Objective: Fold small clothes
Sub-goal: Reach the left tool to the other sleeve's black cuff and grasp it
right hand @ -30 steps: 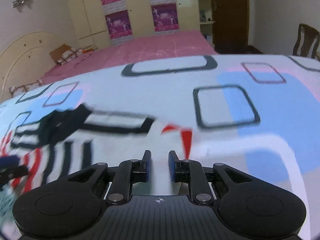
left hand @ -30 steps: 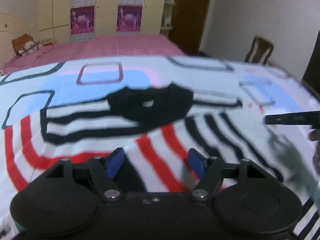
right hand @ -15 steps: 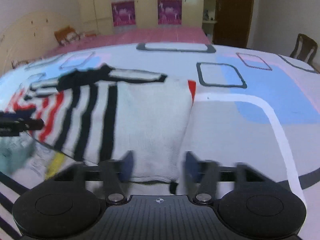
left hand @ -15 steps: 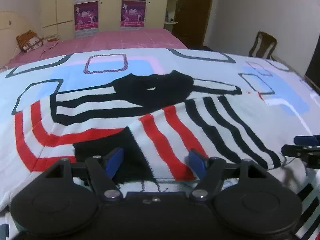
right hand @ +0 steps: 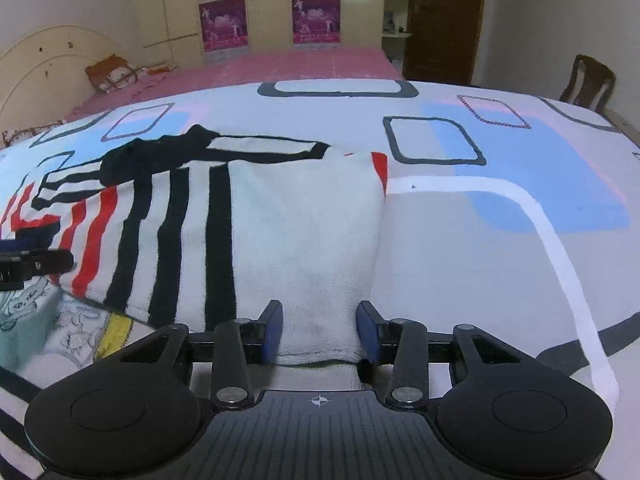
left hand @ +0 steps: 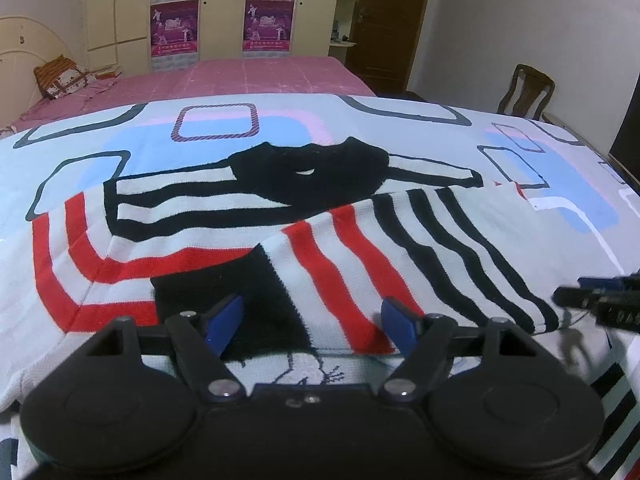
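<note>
A small white sweater (left hand: 360,248) with red and black stripes and a black collar lies on the patterned sheet (left hand: 160,140), one side folded over across its front. My left gripper (left hand: 312,324) is open, its blue pads either side of the folded edge near the black cuff. My right gripper (right hand: 319,332) is open, with the white folded edge of the sweater (right hand: 312,240) between its pads. The right gripper's tip shows at the right edge of the left wrist view (left hand: 592,300), and the left gripper's tip shows at the left edge of the right wrist view (right hand: 28,260).
A pink bed (left hand: 240,80) lies behind, with a bag (left hand: 60,76) on it. Cupboards with purple posters (right hand: 316,16) line the back wall. A wooden chair (left hand: 528,92) stands at the right by a dark door (right hand: 444,16).
The right gripper has gone from shut to open, letting go of the folded side. The fold now lies flat across the sweater. Both grippers have drawn back toward the near edge.
</note>
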Motion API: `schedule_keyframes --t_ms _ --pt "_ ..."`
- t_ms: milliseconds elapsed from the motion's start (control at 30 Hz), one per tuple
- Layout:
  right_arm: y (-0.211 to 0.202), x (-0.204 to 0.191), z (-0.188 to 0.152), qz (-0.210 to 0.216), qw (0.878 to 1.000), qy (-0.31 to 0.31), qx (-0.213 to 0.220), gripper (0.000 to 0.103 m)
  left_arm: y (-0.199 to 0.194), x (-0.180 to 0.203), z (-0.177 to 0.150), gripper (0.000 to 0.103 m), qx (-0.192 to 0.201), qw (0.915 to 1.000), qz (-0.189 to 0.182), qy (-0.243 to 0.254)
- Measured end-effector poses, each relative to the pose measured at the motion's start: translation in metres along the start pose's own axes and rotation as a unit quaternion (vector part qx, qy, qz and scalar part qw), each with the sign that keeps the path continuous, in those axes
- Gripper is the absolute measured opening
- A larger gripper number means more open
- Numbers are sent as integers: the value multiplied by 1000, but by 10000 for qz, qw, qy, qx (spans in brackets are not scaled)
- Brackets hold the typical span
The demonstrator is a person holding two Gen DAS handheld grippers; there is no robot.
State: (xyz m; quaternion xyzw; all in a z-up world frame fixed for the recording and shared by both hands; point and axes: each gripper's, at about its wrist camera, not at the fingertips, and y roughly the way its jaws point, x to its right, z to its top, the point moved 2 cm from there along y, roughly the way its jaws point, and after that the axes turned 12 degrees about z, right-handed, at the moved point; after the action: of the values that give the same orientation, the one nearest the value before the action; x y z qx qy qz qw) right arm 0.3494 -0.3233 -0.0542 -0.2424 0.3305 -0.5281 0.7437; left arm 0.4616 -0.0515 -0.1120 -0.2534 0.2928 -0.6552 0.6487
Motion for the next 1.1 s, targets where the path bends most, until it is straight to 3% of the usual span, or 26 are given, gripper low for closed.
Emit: schedule_keyframes --t_ms 100,167,233,367,533,633,700,733,867,967,1100 --pt "-9 -3 2 -94 9996 12 275 42 0 -2 -1 76 16 10000 -39 -22" --pt "3 -3 -2 -98 9999 82 -83 42 -1 -3 -1 76 20 10000 -62 -42" --pt "3 -9 -2 -215 9997 -33 -56 42 -3 -6 -1 77 15 10000 -74 -53" --pt "-7 -15 4 -176 9995 103 255 42 -13 -25 -1 92 114 9997 80 -213" --pt "-5 -27 11 -104 9992 160 356 42 -31 -78 -8 91 200 9963 480 -685" --pt "0 -38 13 -49 9994 110 340 42 -50 -131 -21 83 302 9890 887 -1147" --pt "3 -43 12 -11 9994 119 310 42 -64 -181 -37 75 312 9769 1178 -1755" --pt "5 -45 12 -1 9995 126 288 42 -72 -209 -48 71 303 9668 1337 -2155" --pt "11 -53 10 15 9996 164 237 42 -103 -299 -92 62 363 9165 1992 -3451" --pt "15 -60 11 20 9997 146 211 42 -118 -336 -114 59 406 8889 2238 -3977" --pt "20 -69 15 23 9997 131 194 42 -116 -367 -131 58 321 8625 2203 -4544"
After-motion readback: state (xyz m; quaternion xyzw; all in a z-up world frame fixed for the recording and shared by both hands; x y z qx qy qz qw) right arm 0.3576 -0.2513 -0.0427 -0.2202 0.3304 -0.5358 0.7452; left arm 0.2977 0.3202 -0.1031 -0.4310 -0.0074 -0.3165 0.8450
